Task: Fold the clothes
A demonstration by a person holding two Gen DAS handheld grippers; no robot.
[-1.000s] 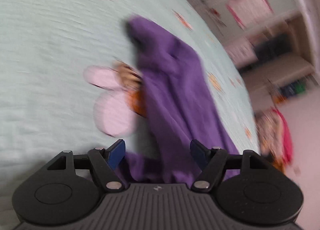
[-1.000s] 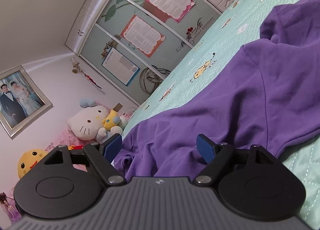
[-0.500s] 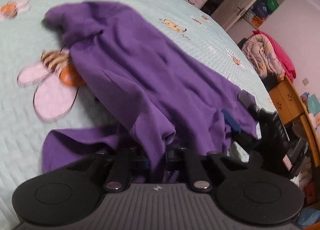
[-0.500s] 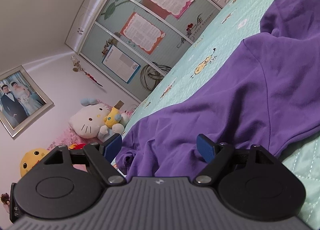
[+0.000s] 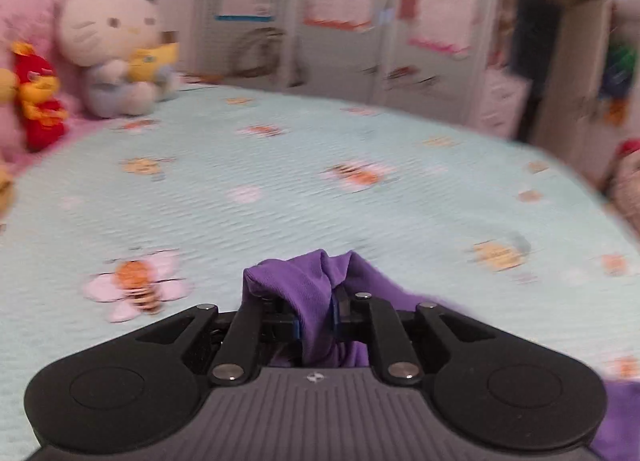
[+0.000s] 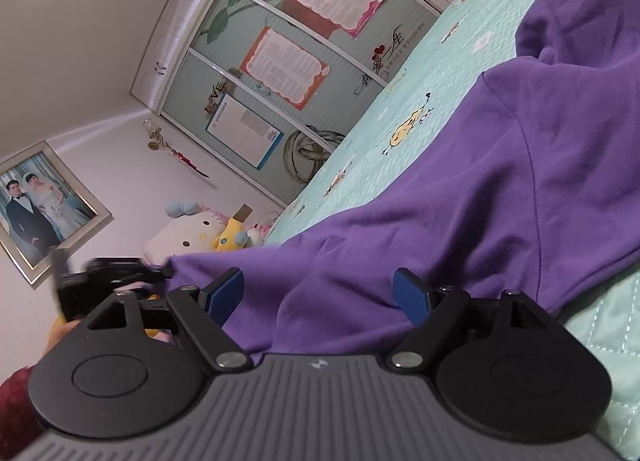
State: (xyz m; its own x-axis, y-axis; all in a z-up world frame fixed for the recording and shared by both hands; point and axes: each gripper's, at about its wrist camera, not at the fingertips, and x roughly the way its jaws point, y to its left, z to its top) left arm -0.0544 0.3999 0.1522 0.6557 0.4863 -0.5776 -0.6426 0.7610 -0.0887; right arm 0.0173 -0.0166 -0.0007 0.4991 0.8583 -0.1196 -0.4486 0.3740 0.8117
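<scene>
A purple shirt [image 6: 500,181] lies spread on the mint bedspread [image 6: 436,61]. My left gripper [image 5: 316,321] is shut on a bunched edge of the purple shirt [image 5: 308,285] and holds it above the bed. The left gripper also shows in the right wrist view [image 6: 108,277], pulling a corner of the shirt leftward. My right gripper [image 6: 320,293] is open, its blue pads [image 6: 410,295] on either side of a fold of the shirt, not closed on it.
The bedspread [image 5: 280,189] has bee and flower prints. Plush toys, a Hello Kitty [image 5: 116,45] and a red doll [image 5: 38,97], sit at the head of the bed. A wardrobe with posters [image 6: 304,61] stands beyond. A framed wedding photo [image 6: 40,209] hangs on the wall.
My left gripper closed on the shirt's edge and lifted it, swinging toward the head of the bed. It now shows in the right wrist view. The right gripper stayed open and hardly moved.
</scene>
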